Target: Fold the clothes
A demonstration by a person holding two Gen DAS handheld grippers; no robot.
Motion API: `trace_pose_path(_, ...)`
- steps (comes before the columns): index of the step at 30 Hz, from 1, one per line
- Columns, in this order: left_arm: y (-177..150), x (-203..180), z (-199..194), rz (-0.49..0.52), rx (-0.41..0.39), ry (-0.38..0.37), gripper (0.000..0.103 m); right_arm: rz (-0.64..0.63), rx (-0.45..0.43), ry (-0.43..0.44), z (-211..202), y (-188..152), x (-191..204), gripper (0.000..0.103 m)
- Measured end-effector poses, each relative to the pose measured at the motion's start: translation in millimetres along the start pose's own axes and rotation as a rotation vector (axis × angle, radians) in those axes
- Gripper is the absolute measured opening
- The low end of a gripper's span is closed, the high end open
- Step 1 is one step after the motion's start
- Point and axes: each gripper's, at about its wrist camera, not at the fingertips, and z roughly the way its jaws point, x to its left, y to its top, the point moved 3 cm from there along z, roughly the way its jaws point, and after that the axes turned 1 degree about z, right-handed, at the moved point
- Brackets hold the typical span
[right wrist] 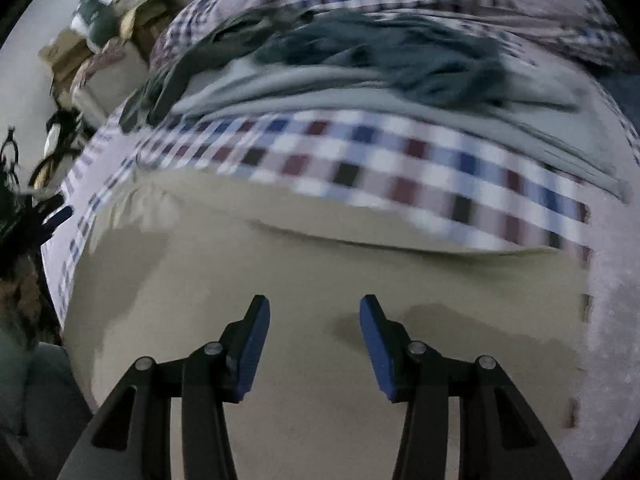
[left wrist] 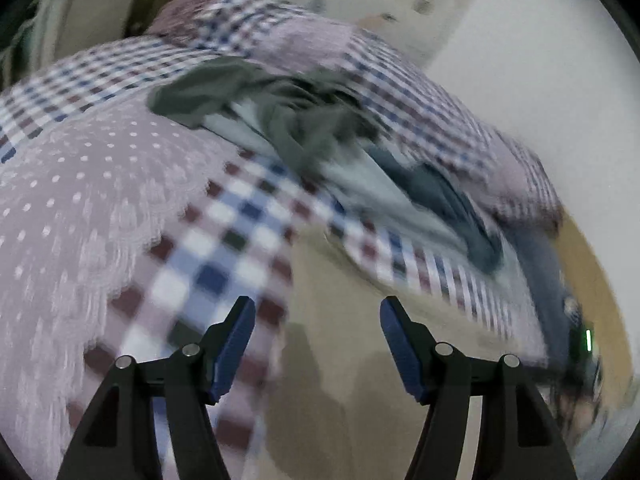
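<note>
Beige garment (right wrist: pixel 320 264) flat on checked bedspread (right wrist: pixel 360 160), both tongs (left wrist: pixel 318 308) (right wrist: pixel 314 308) wide apart, empty.

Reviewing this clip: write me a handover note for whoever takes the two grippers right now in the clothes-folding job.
Left gripper: open, empty, over the checked bedcover and the edge of the beige garment.
Right gripper: open, empty, just above the beige garment, which lies spread fairly flat.
Behind it: a heap of unfolded clothes, with a dark green piece, a pale grey piece and a dark blue-grey piece.
Done: no folded item visible.
Left: fold the beige garment, then the heap. Views are motion-blurred; check details.
</note>
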Motion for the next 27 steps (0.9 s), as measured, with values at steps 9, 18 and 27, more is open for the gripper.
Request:
trace_pose_path(9, -66, -13, -5, 0.198, 0.116, 0.045, 0.069, -0.007, -0.033, -0.162, 53, 76, 15, 0.050)
trace_pose_path(18, -68, 17, -25, 0.132, 0.102, 0.071, 0.069, 0.078, -0.176, -0.139, 35, 128, 46, 0.050)
trace_pose_path(27, -71, 60, -55, -0.080, 0.082, 0.003, 0.069, -0.009, -0.226, 0.035, -10, 22, 128, 0.053)
